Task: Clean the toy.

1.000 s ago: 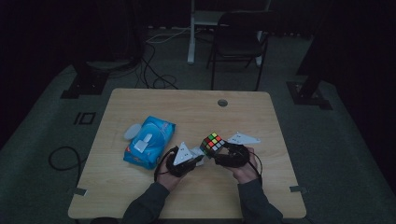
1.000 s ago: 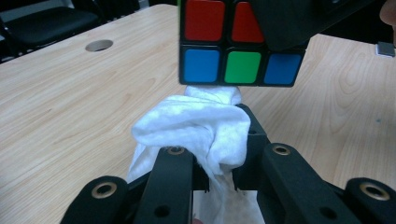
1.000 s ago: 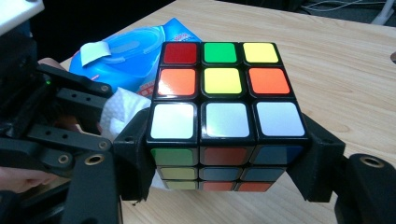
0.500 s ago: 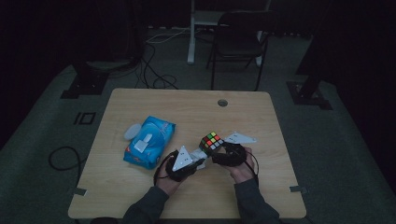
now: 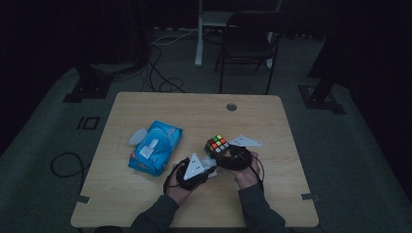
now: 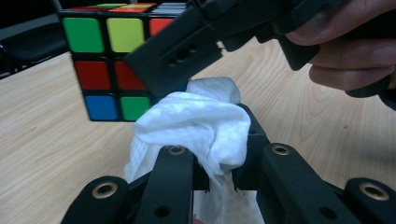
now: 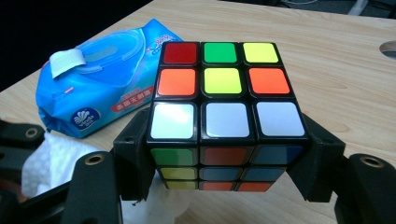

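Little had shifted since the earlier frames: both grippers stayed close together. Right gripper (image 7: 224, 154) clamped the multicoloured plastic puzzle cube (image 7: 223, 105), its lower faces hidden by the jaws. Left gripper (image 6: 212, 140) pinched a crumpled white wet wipe (image 6: 196, 121) just below the cube; the dim high view blurred this wipe.

— What sits between the right gripper's (image 7: 224, 186) matt black plastic jaws?

— A glossy plastic cube (image 7: 223, 100). Beside it, a soft, textured white wipe (image 6: 196, 123); beneath, smooth pale wood-grain table (image 7: 336, 60).
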A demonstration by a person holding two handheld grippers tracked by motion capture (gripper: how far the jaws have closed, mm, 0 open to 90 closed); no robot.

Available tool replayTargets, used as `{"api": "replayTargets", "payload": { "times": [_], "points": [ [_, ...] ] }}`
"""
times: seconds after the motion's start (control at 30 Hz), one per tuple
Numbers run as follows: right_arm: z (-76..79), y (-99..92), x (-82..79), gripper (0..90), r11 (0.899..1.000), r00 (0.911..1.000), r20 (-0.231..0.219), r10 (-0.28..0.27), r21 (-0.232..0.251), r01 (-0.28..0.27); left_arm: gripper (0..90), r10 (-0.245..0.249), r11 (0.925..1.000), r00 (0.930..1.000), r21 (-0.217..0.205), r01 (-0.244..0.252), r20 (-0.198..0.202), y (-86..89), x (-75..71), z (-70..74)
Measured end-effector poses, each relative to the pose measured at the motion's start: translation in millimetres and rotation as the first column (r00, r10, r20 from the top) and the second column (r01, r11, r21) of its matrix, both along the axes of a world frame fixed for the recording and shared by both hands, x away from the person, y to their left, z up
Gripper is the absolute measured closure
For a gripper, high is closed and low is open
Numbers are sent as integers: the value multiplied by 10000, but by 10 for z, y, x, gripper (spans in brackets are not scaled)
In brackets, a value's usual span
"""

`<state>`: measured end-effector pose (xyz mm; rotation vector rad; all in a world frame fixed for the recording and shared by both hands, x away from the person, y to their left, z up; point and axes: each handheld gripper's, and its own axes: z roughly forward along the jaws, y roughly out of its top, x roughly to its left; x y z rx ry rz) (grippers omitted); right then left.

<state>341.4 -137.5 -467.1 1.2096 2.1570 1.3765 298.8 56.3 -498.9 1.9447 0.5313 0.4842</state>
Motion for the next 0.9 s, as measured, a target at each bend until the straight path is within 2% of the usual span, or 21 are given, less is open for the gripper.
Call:
{"api": "replayTargets", "payload": {
  "times": [0.2,0.43,0.6,0.9],
  "points": [
    [-18,43,35,344,9996,9996,-159,-252,-166,249,810,137,9999,9999,-48,-137,-4,-24,20,-16],
    [-61,106,124,344,9960,9957,-433,-820,-386,804,809,540,9985,9985,-37,-540,13,-36,72,-64],
    [-64,155,188,344,9921,9940,-287,-1053,-714,1031,809,680,9977,9977,24,-680,-34,-24,110,-91],
    [-94,151,333,344,9859,9878,-290,-1530,-722,1506,808,1185,9929,9929,105,-1184,-111,-13,206,-101]
  ]
}}
